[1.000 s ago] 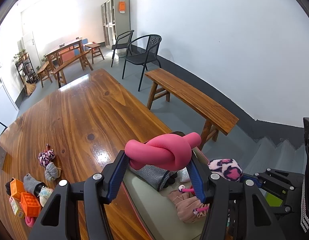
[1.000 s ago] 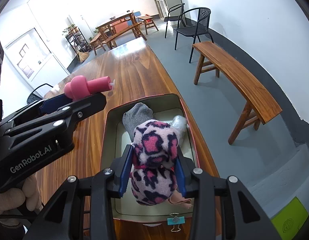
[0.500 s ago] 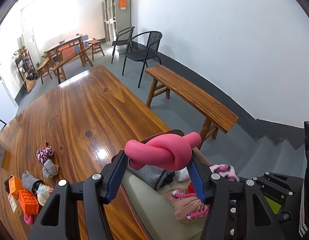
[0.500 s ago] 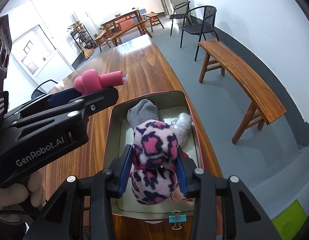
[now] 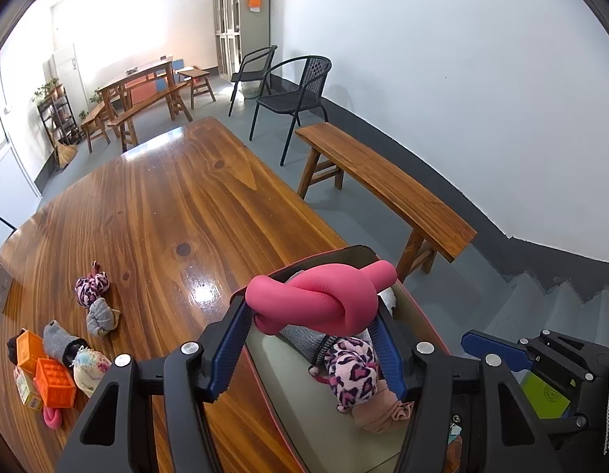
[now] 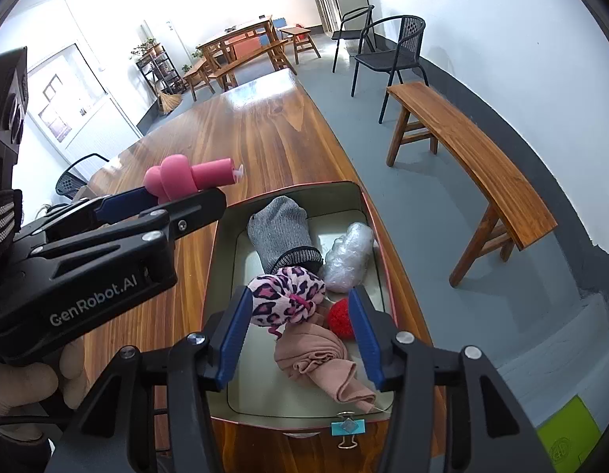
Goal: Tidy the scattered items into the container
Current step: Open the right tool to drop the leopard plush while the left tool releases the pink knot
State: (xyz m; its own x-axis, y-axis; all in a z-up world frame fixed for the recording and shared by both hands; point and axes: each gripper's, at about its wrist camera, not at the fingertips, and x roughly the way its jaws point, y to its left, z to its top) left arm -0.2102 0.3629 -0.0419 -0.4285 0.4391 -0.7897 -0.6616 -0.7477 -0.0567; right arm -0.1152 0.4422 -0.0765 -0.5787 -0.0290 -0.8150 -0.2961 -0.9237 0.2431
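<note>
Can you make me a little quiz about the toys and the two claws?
1. True or false: the left claw holds the pink knotted tube.
2. Which lies in the tin container? A) orange cube B) leopard-print bundle C) banana
3. Fill in: the right claw is letting go, so its jaws are ____.

Key
1. True: the pads squeeze it.
2. B: the leopard-print bundle lies there beside the grey sock; the orange cubes sit on the table.
3. Opening.
</note>
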